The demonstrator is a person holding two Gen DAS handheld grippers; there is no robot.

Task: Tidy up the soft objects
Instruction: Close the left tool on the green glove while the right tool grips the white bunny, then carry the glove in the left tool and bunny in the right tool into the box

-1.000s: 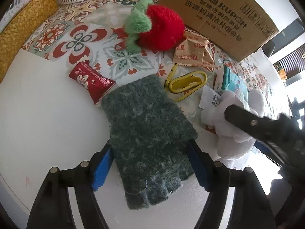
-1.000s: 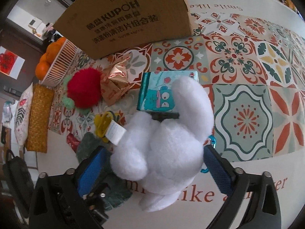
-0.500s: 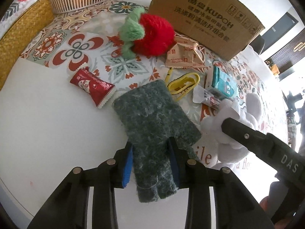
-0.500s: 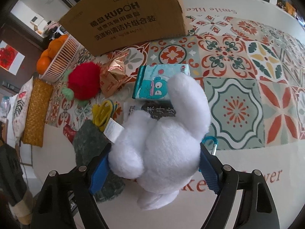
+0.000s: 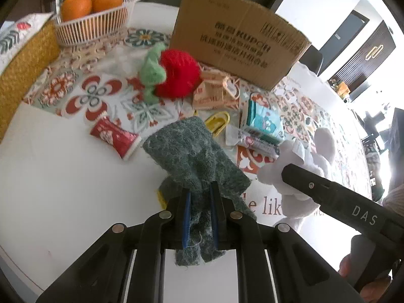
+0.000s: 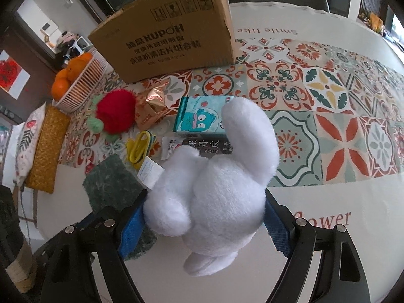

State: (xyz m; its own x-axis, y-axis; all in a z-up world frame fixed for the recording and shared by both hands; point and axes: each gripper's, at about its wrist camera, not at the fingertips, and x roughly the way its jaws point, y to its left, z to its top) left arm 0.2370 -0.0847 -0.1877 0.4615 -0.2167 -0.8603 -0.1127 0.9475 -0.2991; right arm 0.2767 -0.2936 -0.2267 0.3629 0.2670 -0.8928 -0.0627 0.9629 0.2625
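Left gripper point(image 5: 199, 217) has its blue pads squeezed tight on the near end of the dark green knitted glove point(image 5: 194, 156), and the rest of the glove fans out ahead, bunched and raised off the white tabletop point(image 5: 63, 189). Right gripper point(image 6: 204, 217) is clamped on the white plush toy point(image 6: 214, 184), blue pads pressing into its fluffy sides, a paper tag point(image 6: 150, 174) sticking out on the toy's left. Both soft things sit just beside each other at the near edge of the patterned tablecloth point(image 6: 341, 139).

Just past the glove, a red snack packet point(image 5: 113, 139) lies on the bare table and a yellow clip point(image 5: 218, 123) sits beyond the glove's far edge. Behind the plush, a dark snack wrapper point(image 6: 207, 147), then a teal tissue pack point(image 6: 202, 116) with a cartoon face. Further on, the red and green fuzzy strawberry toy point(image 5: 174, 75) rests against gold-brown snack packets point(image 5: 212, 92). At the back stands the cardboard box point(image 6: 171, 38), with a white basket point(image 5: 93, 27) of oranges point(image 5: 75, 5) off to the left, next to a woven yellow mat point(image 5: 22, 68).
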